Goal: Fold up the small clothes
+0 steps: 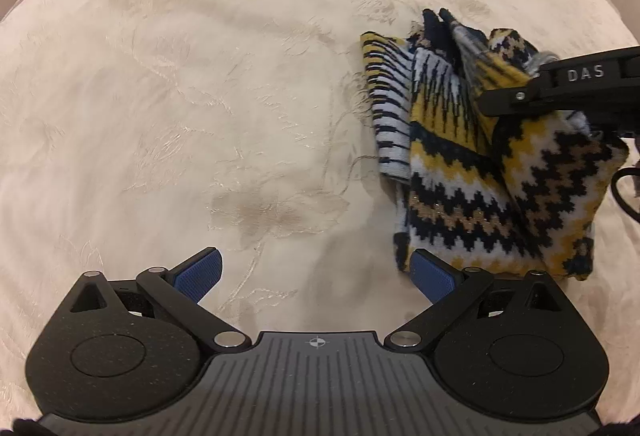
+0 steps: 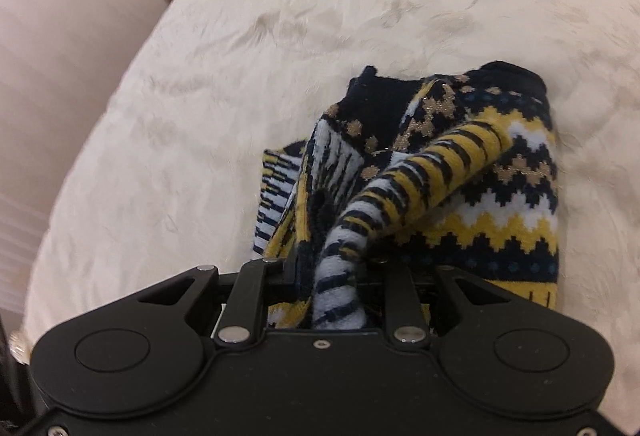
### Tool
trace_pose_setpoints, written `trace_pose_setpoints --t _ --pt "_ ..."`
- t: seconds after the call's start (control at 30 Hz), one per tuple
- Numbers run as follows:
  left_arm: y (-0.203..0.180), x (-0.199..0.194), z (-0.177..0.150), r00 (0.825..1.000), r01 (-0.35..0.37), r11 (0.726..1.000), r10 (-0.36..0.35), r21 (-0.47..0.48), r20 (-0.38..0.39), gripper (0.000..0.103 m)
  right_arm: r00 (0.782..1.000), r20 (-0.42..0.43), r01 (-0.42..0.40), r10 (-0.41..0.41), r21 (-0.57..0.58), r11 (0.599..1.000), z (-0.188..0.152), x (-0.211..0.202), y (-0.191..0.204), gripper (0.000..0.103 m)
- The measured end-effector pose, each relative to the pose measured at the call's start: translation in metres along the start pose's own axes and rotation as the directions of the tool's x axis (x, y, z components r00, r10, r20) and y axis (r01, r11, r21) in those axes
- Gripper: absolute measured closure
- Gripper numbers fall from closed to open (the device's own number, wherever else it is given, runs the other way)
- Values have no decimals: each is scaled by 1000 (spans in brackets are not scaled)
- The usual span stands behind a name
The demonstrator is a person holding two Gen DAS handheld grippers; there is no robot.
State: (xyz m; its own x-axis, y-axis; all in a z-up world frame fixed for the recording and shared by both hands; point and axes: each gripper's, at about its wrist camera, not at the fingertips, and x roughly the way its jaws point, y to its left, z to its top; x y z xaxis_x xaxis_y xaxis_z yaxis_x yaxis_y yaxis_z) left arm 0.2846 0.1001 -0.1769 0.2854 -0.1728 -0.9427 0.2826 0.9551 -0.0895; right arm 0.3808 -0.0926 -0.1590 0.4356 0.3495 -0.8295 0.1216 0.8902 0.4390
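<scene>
Left gripper (image 1: pixel 316 276): tilted steeply down, jaws wide, empty.
Right gripper (image 2: pixel 332 268): angled down, jaws pinching bunched patterned knit (image 2: pixel 460 172).
Garments: one knit piece, draped on the cream bedspread (image 1: pixel 200 96) ahead.

The knitted garment (image 1: pixel 460 172) is navy, mustard yellow, white and tan, in zigzag bands, with narrow stripes along its left side. The bedspread (image 1: pixel 180 96) beneath is cream with pale embroidered flowers. The left hand-held gripper (image 1: pixel 316 278) is black, its pads (image 1: pixel 200 272) blue.
</scene>
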Motion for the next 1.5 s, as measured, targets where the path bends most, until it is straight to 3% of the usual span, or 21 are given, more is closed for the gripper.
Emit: trace_pose_setpoints --t 0.13,0.27,0.37,0.47,0.6,0.7,0.77,0.93,1.07,1.13,1.23,1.4,1.47,1.5 --pt "5 0 4 1000 4 1000 -4 2 2 2 999 5 -34 34 -11 999 -2 6 12 53" --pt "8 1 10 1000 10 1000 -10 10 2 2 988 50 -148 148 -6 989 -3 -6 11 51" --pt "10 -1 14 1000 19 1000 -19 6 7 2 981 104 -160 161 -14 987 -3 -25 7 51" --pt "11 -3 22 999 29 1000 -29 4 18 2 982 142 -116 121 -47 992 -8 -42 3 45" --pt "11 -6 35 998 53 999 -53 -3 33 2 988 154 25 7 -206 978 -19 -52 13 37" --pt "9 -5 48 996 83 996 -83 -13 41 2 984 161 130 -81 -323 937 -43 -58 22 24" --pt "6 -4 58 992 118 993 -116 -27 41 2 977 177 183 -121 -392 902 -60 -60 28 24" --pt "-5 5 82 973 230 972 -229 -54 29 2 975 194 201 -111 -544 815 -98 -58 51 24" --pt "-20 25 99 960 281 958 -281 -59 -4 3 973 204 219 -112 -642 735 -118 -46 71 24" --pt "-26 34 105 951 307 949 -309 -66 -18 15 971 208 231 -118 -684 692 -124 -35 80 26" --pt "-33 45 112 939 341 937 -344 -77 -32 22 964 216 267 -157 -743 613 -131 -17 89 30" --pt "-46 55 120 930 361 932 -363 -44 -57 34 953 215 299 -213 -777 555 -135 4 92 47" --pt "-50 57 122 940 337 941 -338 -28 -51 47 958 205 285 -202 -768 573 -132 4 90 54" --pt "-51 58 123 942 332 943 -332 -20 -42 71 961 199 276 -193 -761 587 -131 2 89 57"
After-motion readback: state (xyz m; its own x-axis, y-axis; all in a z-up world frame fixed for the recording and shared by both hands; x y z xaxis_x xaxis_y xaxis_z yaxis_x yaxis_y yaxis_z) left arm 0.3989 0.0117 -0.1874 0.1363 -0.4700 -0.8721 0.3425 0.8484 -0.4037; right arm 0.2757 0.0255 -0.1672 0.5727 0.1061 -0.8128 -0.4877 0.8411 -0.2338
